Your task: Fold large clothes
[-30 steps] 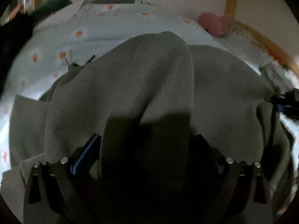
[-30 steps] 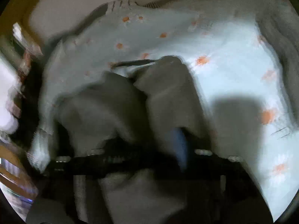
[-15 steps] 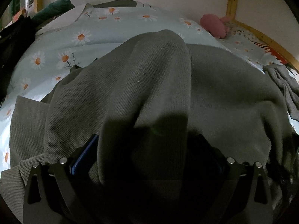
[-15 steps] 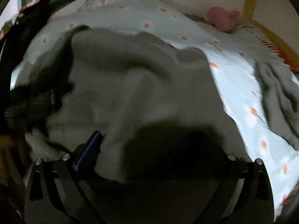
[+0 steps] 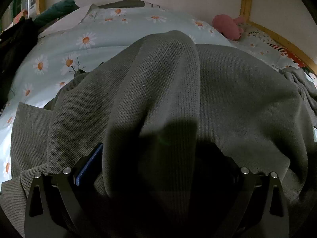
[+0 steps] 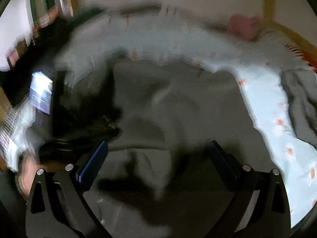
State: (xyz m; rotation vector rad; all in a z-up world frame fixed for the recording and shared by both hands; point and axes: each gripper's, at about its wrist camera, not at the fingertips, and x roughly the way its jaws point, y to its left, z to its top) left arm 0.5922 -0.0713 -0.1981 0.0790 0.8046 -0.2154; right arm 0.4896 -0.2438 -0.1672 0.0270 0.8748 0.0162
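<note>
Left gripper point(image 5: 158, 154) first: its jaws stand really wide apart, and a thick raised fold of the grey-green ribbed knit sweater point(image 5: 237, 99) fills the whole gap. The blue pad point(image 5: 89, 166) on one side sits right against the edge of that fold. The other pad is buried in shadow, so honestly I can't tell if it's actually pinching the cloth or just sitting around it.

Right gripper point(image 6: 158, 150): the jaws have just been opening and are now as wide as they go. Both blue pads are clear, nothing is clamped, and the sweater just lies flat under and between them. That view is pretty smeared.

The sweater is spread over the middle of the pale blue bedsheet with the white-and-orange daisy print point(image 5: 79, 39), with the ridge running away from the left gripper. Off to the right edge there's a second crumpled grey garment point(image 5: 301, 83), lying apart from the sweater. Further back, a pink plush toy point(image 5: 227, 27) sits by the wooden bed frame point(image 5: 245, 0), and a heap of dark clothes point(image 5: 15, 39) is piled on the left.
</note>
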